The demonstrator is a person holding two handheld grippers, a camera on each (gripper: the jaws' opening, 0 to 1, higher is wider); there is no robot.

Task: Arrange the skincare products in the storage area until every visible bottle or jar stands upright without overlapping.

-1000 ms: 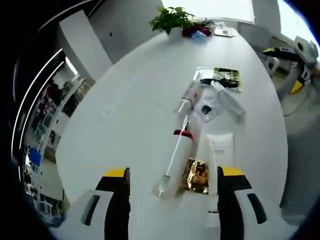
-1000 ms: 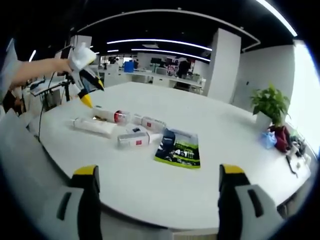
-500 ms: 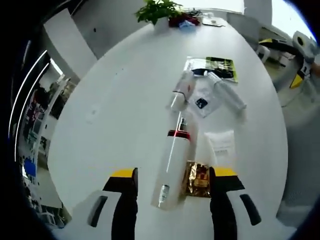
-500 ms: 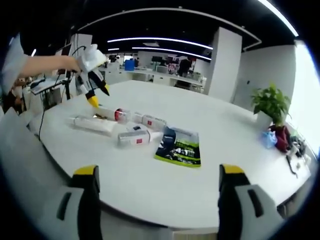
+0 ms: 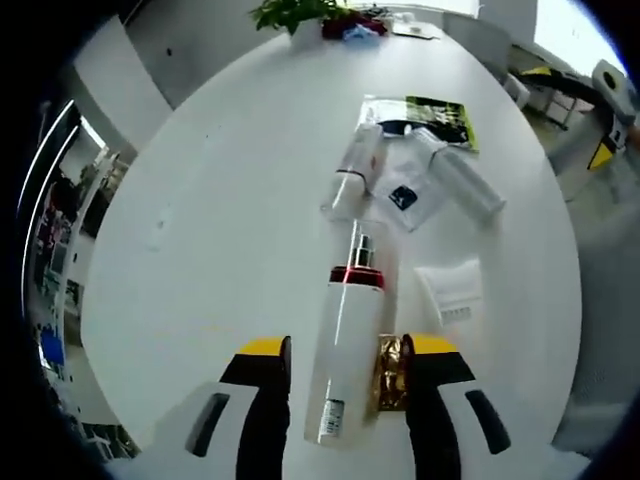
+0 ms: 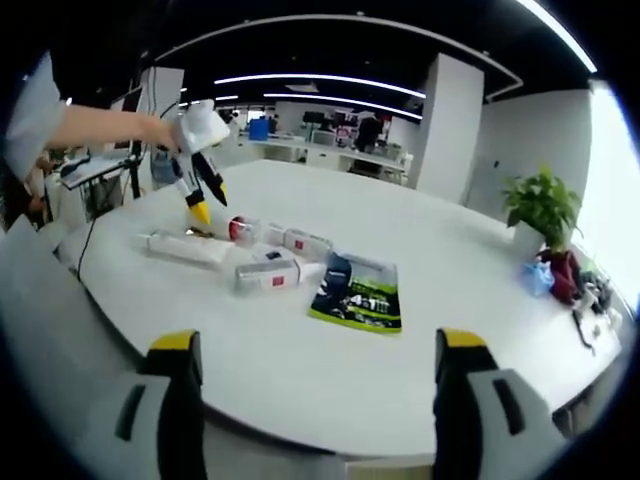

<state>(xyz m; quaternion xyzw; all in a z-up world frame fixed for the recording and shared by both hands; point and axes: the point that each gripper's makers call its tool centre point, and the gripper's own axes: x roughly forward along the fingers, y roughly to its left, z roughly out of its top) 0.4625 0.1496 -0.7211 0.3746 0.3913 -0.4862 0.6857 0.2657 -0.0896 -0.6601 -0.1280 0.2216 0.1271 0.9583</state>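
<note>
Straddling the lying spray bottle (image 5: pixel 345 350), the left gripper (image 5: pixel 338 352) stood open, needing to close; the right gripper (image 6: pixel 312 345) gaped idle.

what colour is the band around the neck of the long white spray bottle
Red, on the white spray bottle lying on its side; clearest in the left gripper view.

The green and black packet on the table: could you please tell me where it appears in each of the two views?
Left gripper view: the green and black packet lies in the upper right, at the far end of the row of products.
Right gripper view: the packet lies near the middle, at the right end of that row.
Shared landmark: the potted plant at the table's edge, top of the left view, right of the right view.
</note>
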